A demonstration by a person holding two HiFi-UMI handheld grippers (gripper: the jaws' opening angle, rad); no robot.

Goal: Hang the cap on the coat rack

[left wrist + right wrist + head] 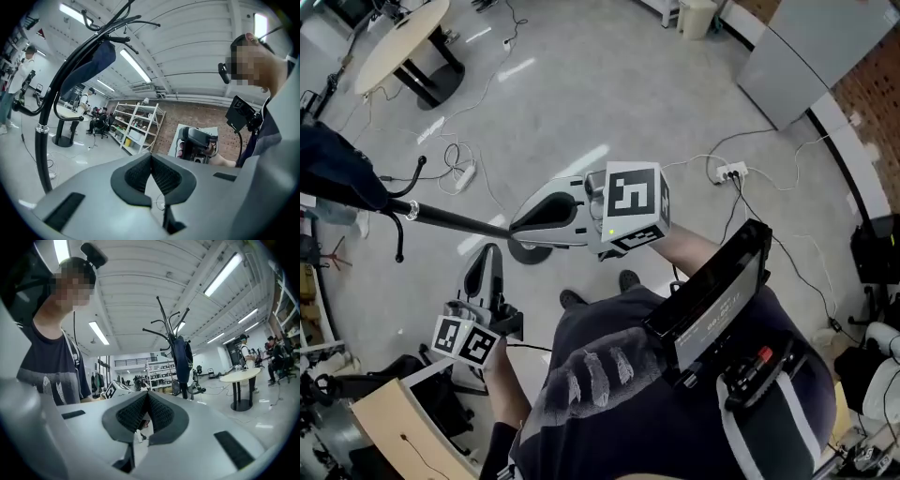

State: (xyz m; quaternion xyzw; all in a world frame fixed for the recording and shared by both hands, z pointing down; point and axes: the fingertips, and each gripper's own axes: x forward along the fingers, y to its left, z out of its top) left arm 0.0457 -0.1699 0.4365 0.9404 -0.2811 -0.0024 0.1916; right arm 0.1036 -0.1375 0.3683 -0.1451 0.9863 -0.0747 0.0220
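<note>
A navy cap (336, 169) hangs on a hook of the black coat rack (455, 220), whose pole runs to its round base (530, 249) on the floor. In the left gripper view the cap (91, 65) droops from the rack's curved hooks (70, 61), far beyond the jaws. The right gripper view shows the cap (182, 355) on the rack (171, 329) in the distance. My left gripper (490, 253) is shut and empty, low at the left. My right gripper (517, 225) is shut and empty, over the rack's base. Neither touches the cap.
A round table (403, 37) stands at the far left, also seen as a table (241, 376) in the right gripper view. A power strip (729, 172) and cables lie on the floor. Metal shelves (136, 124) line the brick wall. A person (18, 79) stands at the left.
</note>
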